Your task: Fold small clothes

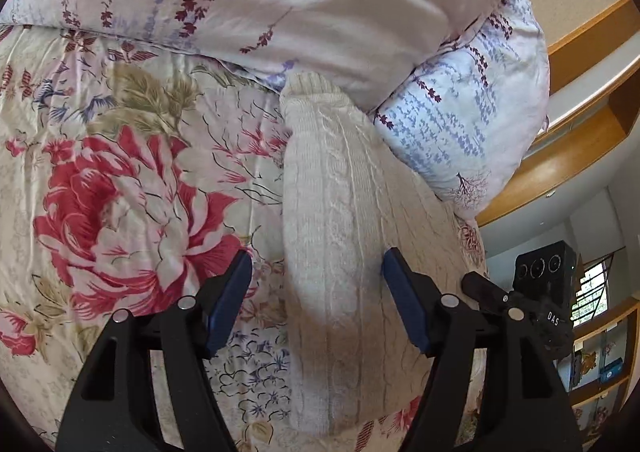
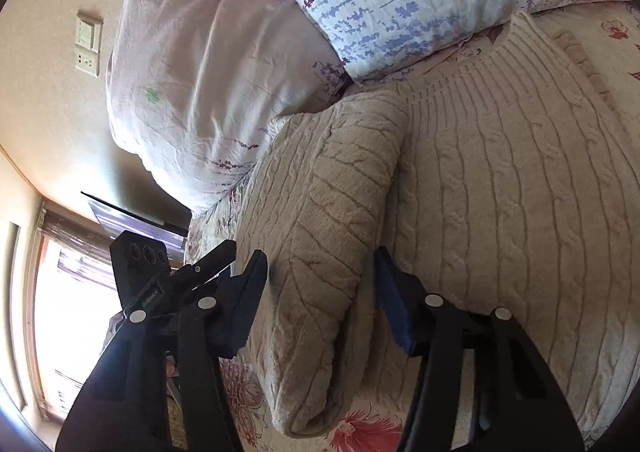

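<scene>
On the floral bedspread (image 1: 120,179), near the pillows (image 1: 460,123), the cream sweater (image 2: 500,191) is lying. The left gripper (image 1: 316,304) and right gripper (image 2: 320,300) are each straddling 1 sleeve (image 2: 320,211), jaws apart; clamping and folding inward probably come next.

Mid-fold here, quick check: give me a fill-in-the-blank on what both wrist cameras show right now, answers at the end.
1. The cream garment on the bed is a cable-knit ____.
2. In the right wrist view, one sleeve lies folded ____ the garment's body.
3. The bedspread under it carries a large ____ flower print.
4. The left gripper has its jaws ____, one on each side of the other sleeve.

Missing words: sweater; over; red; open
</scene>
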Demonstrator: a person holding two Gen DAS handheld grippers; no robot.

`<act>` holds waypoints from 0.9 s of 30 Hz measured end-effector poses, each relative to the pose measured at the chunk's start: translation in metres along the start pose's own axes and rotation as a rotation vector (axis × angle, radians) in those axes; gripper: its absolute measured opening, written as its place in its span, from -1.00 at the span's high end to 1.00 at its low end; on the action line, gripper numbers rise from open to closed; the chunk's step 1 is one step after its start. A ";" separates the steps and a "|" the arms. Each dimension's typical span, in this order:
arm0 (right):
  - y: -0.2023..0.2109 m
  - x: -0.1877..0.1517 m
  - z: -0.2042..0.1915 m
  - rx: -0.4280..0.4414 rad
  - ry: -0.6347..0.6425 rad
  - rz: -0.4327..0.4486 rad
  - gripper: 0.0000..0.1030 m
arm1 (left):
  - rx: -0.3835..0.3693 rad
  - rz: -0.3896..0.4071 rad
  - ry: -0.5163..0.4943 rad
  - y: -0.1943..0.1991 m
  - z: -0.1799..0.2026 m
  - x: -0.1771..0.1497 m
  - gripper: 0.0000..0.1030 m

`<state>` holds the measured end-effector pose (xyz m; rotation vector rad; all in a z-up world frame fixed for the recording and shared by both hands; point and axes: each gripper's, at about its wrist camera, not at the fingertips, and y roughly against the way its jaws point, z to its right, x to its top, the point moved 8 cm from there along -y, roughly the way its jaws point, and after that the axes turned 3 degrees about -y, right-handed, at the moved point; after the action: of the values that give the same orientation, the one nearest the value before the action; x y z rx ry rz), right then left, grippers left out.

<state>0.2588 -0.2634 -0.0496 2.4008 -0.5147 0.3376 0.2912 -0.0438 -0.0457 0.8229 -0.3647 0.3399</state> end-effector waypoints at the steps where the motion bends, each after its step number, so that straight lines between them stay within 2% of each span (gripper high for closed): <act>1: -0.003 -0.001 0.000 -0.013 0.007 -0.012 -0.12 | 0.000 -0.006 -0.015 -0.002 0.002 -0.001 -0.33; 3: -0.009 0.001 0.001 -0.010 -0.008 -0.030 -0.12 | -0.008 -0.023 -0.033 -0.008 0.007 -0.004 -0.33; 7: -0.021 0.014 0.002 0.072 -0.074 -0.034 -0.10 | -0.029 -0.059 -0.040 -0.018 0.012 -0.012 -0.31; 8: -0.024 0.017 0.003 0.080 -0.086 -0.028 -0.04 | -0.022 -0.056 -0.045 -0.020 0.013 -0.013 -0.32; 10: -0.030 0.023 0.006 0.059 -0.080 -0.010 0.40 | -0.015 -0.053 -0.052 -0.019 0.015 -0.013 -0.34; 11: -0.033 0.024 0.007 0.052 -0.077 -0.007 0.52 | -0.016 -0.054 -0.049 -0.019 0.015 -0.013 -0.35; 13: -0.034 0.025 0.007 0.055 -0.073 0.011 0.60 | -0.024 -0.057 -0.035 -0.018 0.014 -0.012 -0.39; 17: -0.021 0.027 -0.004 -0.011 0.036 0.078 0.64 | -0.038 -0.048 -0.009 -0.014 0.014 -0.011 -0.50; 21: 0.000 0.034 -0.016 -0.087 0.144 0.136 0.65 | -0.046 -0.046 -0.008 -0.011 0.019 -0.012 -0.51; 27: 0.041 0.046 -0.005 -0.275 0.261 0.214 0.66 | -0.068 -0.056 -0.041 -0.015 0.035 -0.018 -0.51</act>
<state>0.2808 -0.3018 -0.0072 2.0045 -0.6522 0.6221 0.2755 -0.0828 -0.0409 0.7730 -0.3882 0.2574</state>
